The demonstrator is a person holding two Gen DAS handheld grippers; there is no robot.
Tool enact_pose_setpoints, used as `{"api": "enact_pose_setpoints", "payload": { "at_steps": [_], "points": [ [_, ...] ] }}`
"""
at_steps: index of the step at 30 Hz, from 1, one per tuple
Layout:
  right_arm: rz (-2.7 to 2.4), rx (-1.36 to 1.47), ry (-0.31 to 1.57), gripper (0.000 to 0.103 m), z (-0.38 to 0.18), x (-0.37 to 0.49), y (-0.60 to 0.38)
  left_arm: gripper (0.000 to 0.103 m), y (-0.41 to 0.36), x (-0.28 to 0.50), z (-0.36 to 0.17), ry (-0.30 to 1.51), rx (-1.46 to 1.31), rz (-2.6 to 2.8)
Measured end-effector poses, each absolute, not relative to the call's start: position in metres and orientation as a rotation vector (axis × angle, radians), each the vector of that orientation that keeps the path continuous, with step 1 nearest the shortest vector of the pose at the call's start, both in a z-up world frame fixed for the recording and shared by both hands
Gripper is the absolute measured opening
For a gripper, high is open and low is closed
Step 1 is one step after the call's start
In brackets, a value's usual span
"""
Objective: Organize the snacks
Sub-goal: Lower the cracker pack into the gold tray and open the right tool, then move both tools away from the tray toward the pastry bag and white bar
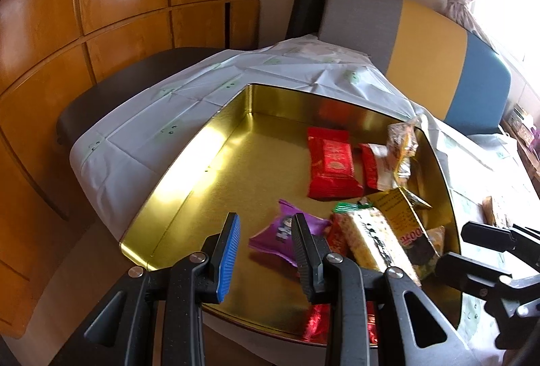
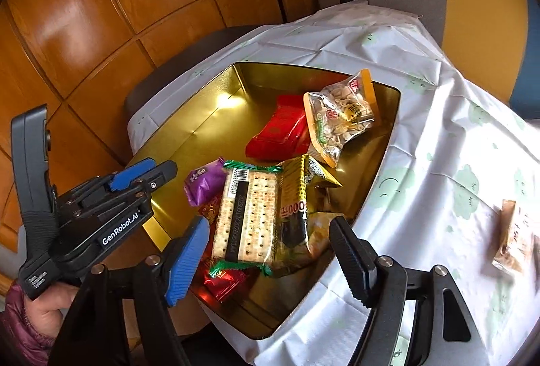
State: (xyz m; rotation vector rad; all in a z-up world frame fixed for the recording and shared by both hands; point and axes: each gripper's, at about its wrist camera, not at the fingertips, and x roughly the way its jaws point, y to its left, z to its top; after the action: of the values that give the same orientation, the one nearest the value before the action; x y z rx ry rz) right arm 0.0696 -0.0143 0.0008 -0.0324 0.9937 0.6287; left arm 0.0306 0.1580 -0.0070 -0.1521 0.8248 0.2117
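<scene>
At the far left stands a wall of glossy orange wood panels [image 2: 101, 11]. In front of it a dark chair seat [image 1: 111, 96] tucks under a table draped in a white cloth [image 2: 422, 130] printed with pale green faces.

The left gripper [image 2: 158, 173] hangs over the near left corner of a gold tin tray [image 1: 202, 163]; its 2 fingers stand close together with a narrow gap and nothing between them. A hand [image 2: 44, 308] in a maroon sleeve holds its handle.

Inside the tray, a purple packet [image 1: 287, 234] lies nearest the left gripper. Just right of it a clear-wrapped cracker pack [image 2: 249, 214] with green ends rests on top of small red wrappers [image 2: 224, 285], and a yellow-and-black packet [image 2: 295, 207] lies against its right side. Farther back sits a red packet [image 1: 332, 163], and a clear bag of pale nuts [image 2: 341, 113] leans on its right edge near the tray's far right wall.

The right gripper [image 2: 266, 261] hovers above the cracker pack with fingers spread wide, gripping nothing.

On the cloth to the right, outside the tray, lies 1 brown snack [image 2: 513, 237], blurred. Behind the table stands a chair back [image 1: 422, 45] in grey, yellow and blue.
</scene>
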Motion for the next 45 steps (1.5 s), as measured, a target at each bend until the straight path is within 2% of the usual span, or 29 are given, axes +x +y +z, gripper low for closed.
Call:
{"api": "enact_pose_setpoints", "payload": {
  "at_steps": [10, 15, 19, 22, 33, 38, 45],
  "points": [
    [0.585, -0.060, 0.920, 0.079, 0.009, 0.060, -0.018, 0.032, 0.139, 0.027, -0.004, 0.818, -0.108, 0.176],
    [0.553, -0.063, 0.860, 0.089, 0.017, 0.055, -0.027, 0.032, 0.138, 0.027, -0.004, 0.819, -0.109, 0.170],
    [0.469, -0.096, 0.708, 0.103, 0.030, 0.041, -0.037, 0.032, 0.138, 0.027, -0.005, 0.820, -0.109, 0.169],
    [0.377, -0.132, 0.608, 0.103, 0.038, 0.034, -0.048, 0.032, 0.139, 0.027, -0.004, 0.820, -0.110, 0.168],
    [0.236, -0.106, 0.695, 0.103, 0.040, 0.051, -0.117, 0.032, 0.131, 0.024, 0.001, 0.807, -0.087, 0.155],
    [0.124, 0.014, 0.792, 0.103, 0.038, 0.064, -0.186, 0.032, 0.128, 0.024, 0.002, 0.803, -0.077, 0.142],
    [-0.106, 0.148, 0.834, 0.103, 0.044, 0.069, -0.301, 0.032, 0.120, 0.025, 0.005, 0.798, -0.060, 0.123]
  ]
}}
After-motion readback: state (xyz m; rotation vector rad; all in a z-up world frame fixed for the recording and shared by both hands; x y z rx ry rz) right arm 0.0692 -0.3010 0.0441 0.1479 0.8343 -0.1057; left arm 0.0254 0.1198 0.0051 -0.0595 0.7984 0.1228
